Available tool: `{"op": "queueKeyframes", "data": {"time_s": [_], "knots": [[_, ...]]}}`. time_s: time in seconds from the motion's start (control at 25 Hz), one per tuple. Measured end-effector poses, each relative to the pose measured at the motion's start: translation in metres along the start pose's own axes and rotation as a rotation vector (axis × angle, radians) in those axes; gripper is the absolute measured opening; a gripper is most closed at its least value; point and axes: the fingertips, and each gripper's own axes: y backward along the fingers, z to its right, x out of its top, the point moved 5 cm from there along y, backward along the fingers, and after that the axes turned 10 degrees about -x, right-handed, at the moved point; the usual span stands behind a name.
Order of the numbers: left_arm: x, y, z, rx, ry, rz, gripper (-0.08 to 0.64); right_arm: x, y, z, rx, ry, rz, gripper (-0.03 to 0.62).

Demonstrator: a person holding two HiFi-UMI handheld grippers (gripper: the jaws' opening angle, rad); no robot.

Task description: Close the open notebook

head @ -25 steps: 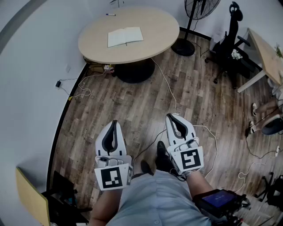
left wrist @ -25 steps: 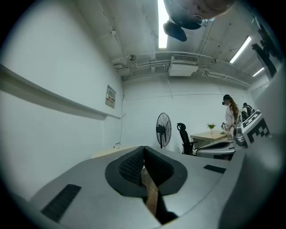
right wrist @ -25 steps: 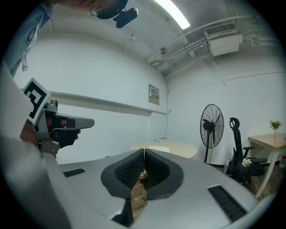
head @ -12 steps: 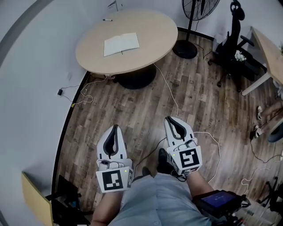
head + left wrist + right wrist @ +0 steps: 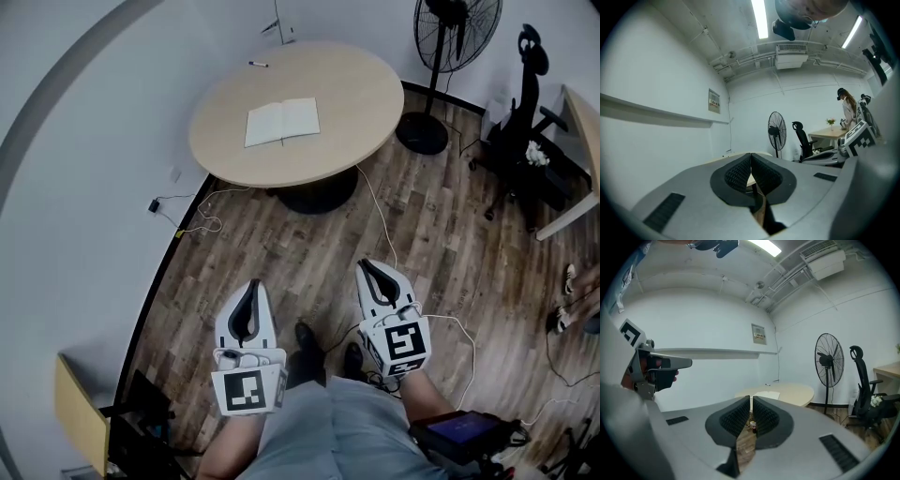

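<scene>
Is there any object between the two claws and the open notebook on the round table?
Nothing visible blocks them. Only wood floor with a thin white cable lies between the left claw, the right claw and the notebook.

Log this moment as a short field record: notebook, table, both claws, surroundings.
notebook: open, lying flat, untouched
table: round, light wood, across the wooden floor from the person
pen: near the table's far edge, apart from the notebook
left claw: shut, empty, well short of the table
right claw: shut, empty, beside the left one
nearby: standing fan and office chair to the table's right
task: not yet done
</scene>
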Motion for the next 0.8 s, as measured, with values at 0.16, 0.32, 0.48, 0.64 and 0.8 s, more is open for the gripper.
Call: {"op": "queueKeyframes", "data": {"time_s": [0.16, 0.32, 0.48, 0.64, 0.8], "knots": [[-0.004, -0.020, -0.014, 0.019, -0.001, -0.004, 0.020, 0.003, -0.030, 0.001, 0.029, 0.002, 0.002, 0.049], [-0.015, -0.042, -0.035, 0.027, 0.018, -0.006, 0.020, 0.005, -0.063, -0.001, 0.037, 0.020, -0.001, 0.049], [-0.027, -0.071, -0.068, 0.027, 0.050, 0.004, 0.020, 0.004, -0.105, -0.007, 0.035, 0.039, -0.017, 0.049], [-0.040, -0.110, -0.118, 0.024, 0.084, -0.008, 0.020, 0.006, -0.163, -0.021, 0.036, 0.045, -0.044, 0.049], [-0.054, -0.148, -0.173, 0.022, 0.113, -0.027, 0.020, 0.007, -0.228, -0.036, 0.029, 0.029, -0.067, 0.049]]}}
